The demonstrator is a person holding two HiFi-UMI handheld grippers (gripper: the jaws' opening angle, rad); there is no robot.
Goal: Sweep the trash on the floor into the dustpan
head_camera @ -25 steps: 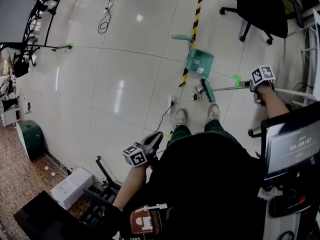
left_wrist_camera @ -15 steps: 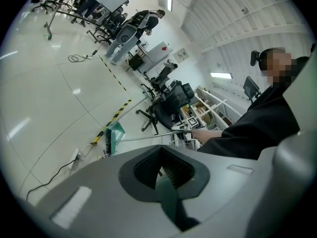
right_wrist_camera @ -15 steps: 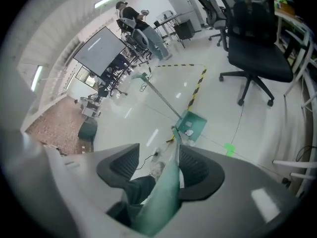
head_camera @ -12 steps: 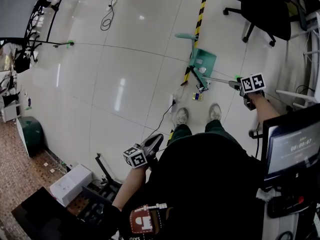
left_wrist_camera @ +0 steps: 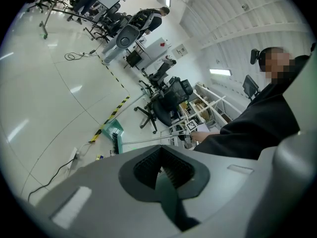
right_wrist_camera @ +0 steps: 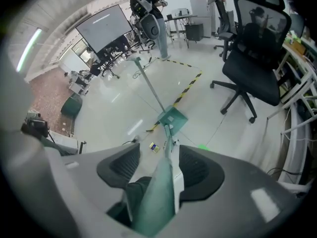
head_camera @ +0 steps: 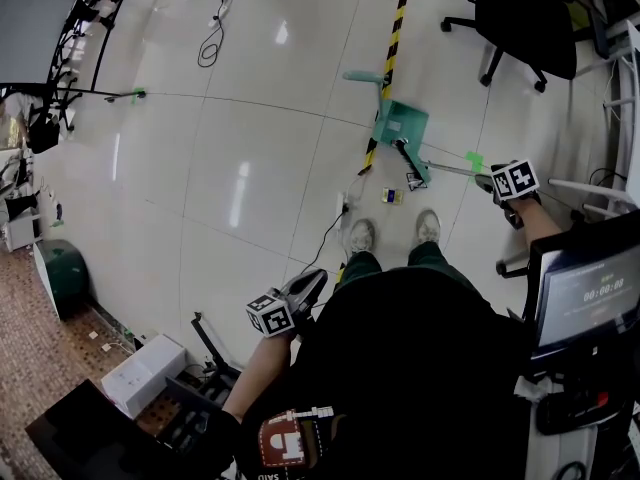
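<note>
Drawn back from the dustpan, the broom is clamped in the right gripper; the nearby scrap could be flicked past if swept hard.

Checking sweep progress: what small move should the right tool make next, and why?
Probably pull the broom back behind the small yellow-and-blue scrap, ready to push it toward the green dustpan. The right tool is shut on the broom; its head sits at the dustpan mouth, while that scrap lies nearer the shoes.
</note>
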